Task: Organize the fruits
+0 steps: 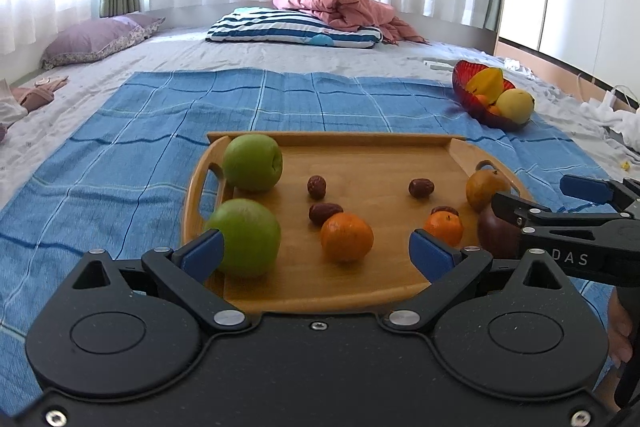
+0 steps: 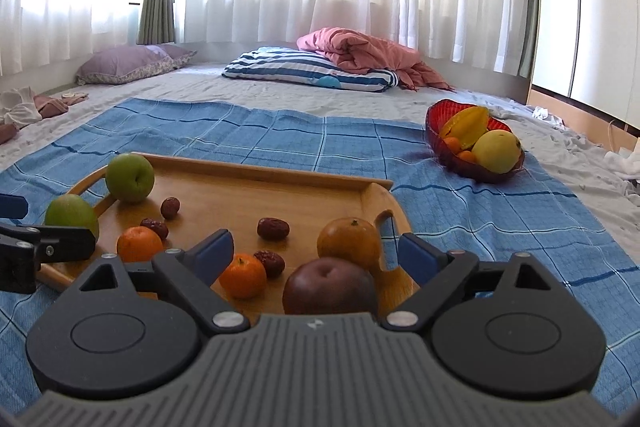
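left tool [image 1: 316,247]: released, jaws wide, nothing gripped, over the near edge of the wooden tray [image 1: 360,143] on the blue cloth [image 1: 120,155] on the bed. tray contents, left to right: two green apples [image 1: 253,167], dates [image 1: 316,186], oranges [image 1: 346,237], dark red apple [image 2: 330,287]. right tool [image 2: 316,253]: released, empty, above the red apple. red bowl [image 2: 434,123] of fruit stands far right, well apart.

your wooden tray [image 1: 332,143] holds two green apples [image 1: 253,163], two oranges [image 1: 346,237], dates [image 1: 316,186] and a dark red apple [image 2: 329,291]; the red bowl [image 2: 436,131] already holds a starfruit [image 2: 466,128].
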The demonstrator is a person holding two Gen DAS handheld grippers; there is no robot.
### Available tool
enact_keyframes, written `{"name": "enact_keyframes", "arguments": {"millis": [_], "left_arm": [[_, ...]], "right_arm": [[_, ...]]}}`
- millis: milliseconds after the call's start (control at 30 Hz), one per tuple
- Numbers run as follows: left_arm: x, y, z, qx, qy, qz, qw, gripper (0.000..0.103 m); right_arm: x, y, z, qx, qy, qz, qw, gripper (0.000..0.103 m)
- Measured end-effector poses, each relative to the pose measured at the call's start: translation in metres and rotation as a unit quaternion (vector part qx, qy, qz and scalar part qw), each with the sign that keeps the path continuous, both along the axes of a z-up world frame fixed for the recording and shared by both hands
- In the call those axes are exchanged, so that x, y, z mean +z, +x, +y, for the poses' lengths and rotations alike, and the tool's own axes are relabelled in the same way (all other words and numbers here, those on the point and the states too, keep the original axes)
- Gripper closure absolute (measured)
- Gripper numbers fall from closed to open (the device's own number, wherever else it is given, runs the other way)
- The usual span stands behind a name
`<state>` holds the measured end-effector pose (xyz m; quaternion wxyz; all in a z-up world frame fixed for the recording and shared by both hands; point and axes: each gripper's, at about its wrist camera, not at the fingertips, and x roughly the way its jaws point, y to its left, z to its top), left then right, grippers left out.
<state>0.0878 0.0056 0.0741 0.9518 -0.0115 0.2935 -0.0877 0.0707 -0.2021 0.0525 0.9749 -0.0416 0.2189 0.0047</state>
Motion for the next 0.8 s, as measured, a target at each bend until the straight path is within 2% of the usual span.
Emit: {"name": "enact_keyframes", "arguments": {"millis": [367, 800], "left_arm": [[-0.019, -0.020, 0.002, 0.012, -0.003, 0.011, 0.9999, 0.003], [-0.045, -0.032, 0.007, 0.028, 0.001, 0.025, 0.9993, 0.003]], "right_arm": [[-0.015, -0.029, 0.005, -0.003, -0.002, -0.024, 1.000, 0.004], [-0.039, -0.052, 0.004, -0.003, 0.007, -0.011, 1.000, 0.002]]}}
